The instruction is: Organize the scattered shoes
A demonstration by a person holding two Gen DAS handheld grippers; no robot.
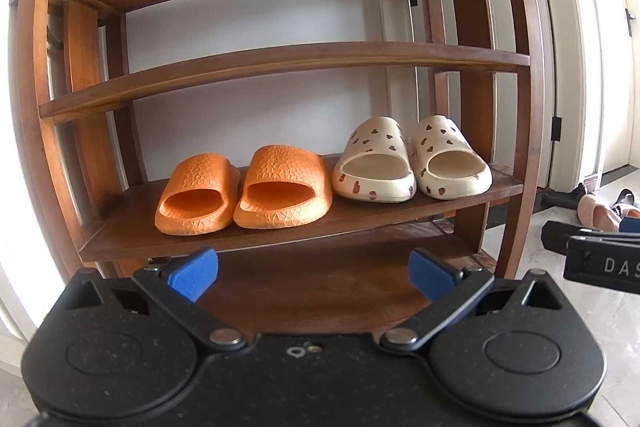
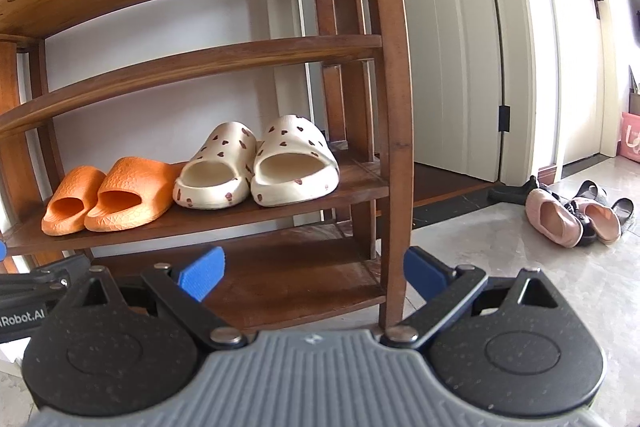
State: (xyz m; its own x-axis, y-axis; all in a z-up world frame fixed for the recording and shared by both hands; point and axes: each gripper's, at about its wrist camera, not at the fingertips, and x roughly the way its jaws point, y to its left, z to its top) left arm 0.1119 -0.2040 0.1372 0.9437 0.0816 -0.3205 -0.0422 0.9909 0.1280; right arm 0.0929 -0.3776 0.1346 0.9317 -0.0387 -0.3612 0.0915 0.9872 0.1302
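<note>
Foam-soft pink slippers (image 2: 554, 217) lie scattered on the floor (image 2: 500, 267) right of the shoe rack (image 2: 394, 107), likely light and squashy; pinch a heel rim. Left claw (image 1: 314, 273) and right claw (image 2: 314, 273) gape empty.

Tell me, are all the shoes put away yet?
Not yet. Done: the orange slippers and the cream spotted slippers sit in pairs on the wooden rack. In hand: nothing, since the left gripper and right gripper are both open and empty. Left: the pink slippers and black shoes on the floor by the door.
</note>
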